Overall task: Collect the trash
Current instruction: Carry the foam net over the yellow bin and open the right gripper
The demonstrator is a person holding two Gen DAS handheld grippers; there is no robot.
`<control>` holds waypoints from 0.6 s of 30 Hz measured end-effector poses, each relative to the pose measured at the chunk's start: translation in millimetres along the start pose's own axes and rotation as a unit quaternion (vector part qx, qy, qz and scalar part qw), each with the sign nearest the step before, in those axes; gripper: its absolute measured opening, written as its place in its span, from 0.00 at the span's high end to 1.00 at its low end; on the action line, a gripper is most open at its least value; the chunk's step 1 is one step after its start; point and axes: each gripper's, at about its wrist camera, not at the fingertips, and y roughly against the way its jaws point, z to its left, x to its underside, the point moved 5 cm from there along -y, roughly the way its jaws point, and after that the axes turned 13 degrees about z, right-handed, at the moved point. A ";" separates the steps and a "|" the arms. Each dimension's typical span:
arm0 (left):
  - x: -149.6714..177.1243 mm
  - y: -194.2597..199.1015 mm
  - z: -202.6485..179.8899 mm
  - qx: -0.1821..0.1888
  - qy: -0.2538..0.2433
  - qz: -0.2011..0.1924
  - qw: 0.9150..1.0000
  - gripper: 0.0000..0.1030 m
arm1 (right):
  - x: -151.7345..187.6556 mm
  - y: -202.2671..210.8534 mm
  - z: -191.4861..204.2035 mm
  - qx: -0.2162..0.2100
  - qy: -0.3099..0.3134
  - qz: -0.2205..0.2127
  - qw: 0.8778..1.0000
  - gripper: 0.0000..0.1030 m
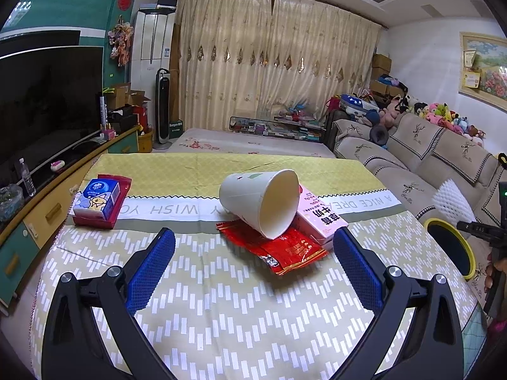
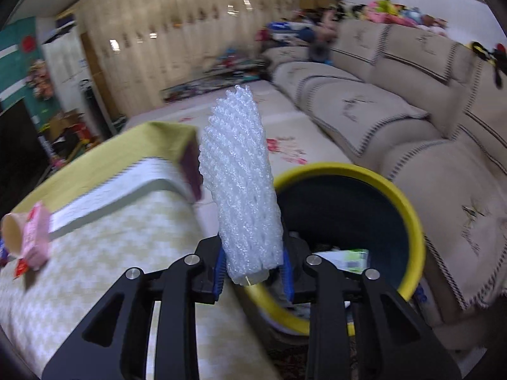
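Pinching the lower end of a white foam mesh fruit sleeve, the right tongs hold it upright just before the yellow-rimmed dark round bin, which has paper scraps inside. Beside the bin stands the counter under a green patterned cloth, where the left tongs hang spread wide and empty, near a tipped white paper cup lying on a red foil wrapper against a pink milk carton.

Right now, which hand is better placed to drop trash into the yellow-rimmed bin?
The right. The right gripper is shut on the white foam fruit net, beside the yellow-rimmed dark bin. The left gripper is open and empty over the table, facing the tipped white paper cup.
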 end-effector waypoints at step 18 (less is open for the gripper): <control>-0.5 -2.3 0.2 -0.006 -0.004 0.010 1.000 0.05 | 40.9 26.2 43.8 -0.024 0.024 -0.048 0.998 0.43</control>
